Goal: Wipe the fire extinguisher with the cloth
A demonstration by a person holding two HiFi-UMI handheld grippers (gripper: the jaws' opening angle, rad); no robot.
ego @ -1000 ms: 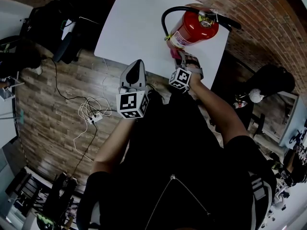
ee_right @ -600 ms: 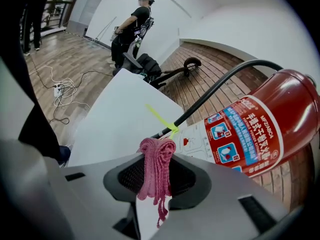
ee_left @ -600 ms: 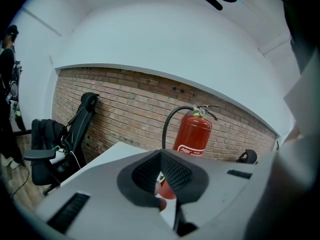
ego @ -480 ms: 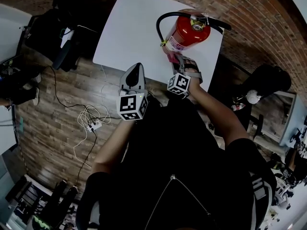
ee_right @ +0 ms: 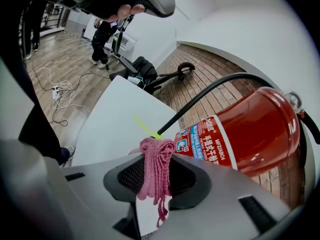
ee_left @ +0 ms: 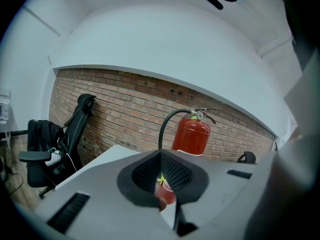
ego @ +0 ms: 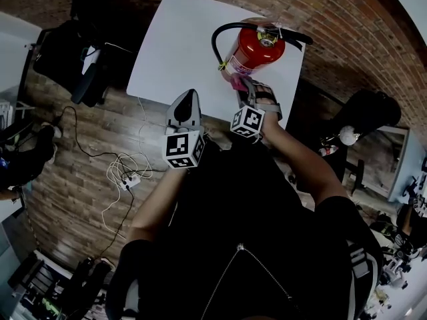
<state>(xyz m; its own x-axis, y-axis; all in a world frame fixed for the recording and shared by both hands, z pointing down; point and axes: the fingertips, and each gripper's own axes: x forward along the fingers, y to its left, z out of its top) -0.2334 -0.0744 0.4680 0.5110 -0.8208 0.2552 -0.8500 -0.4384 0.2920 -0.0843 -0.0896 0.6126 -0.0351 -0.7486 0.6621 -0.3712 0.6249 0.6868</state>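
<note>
Right claw (ee_right: pixel 156 179): clamped shut on pink cloth (ee_right: pixel 155 159), held at lower body of red fire extinguisher (ee_right: pixel 250 129), upright on white desk (ego: pixel 180 45). Left claw (ee_left: pixel 161 181): closed, empty, near desk edge.

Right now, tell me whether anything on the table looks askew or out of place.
Nothing stands out. The fire extinguisher stands upright on the white table, hose arching at its side, and the right gripper holds the pink cloth bunched near its label.
</note>
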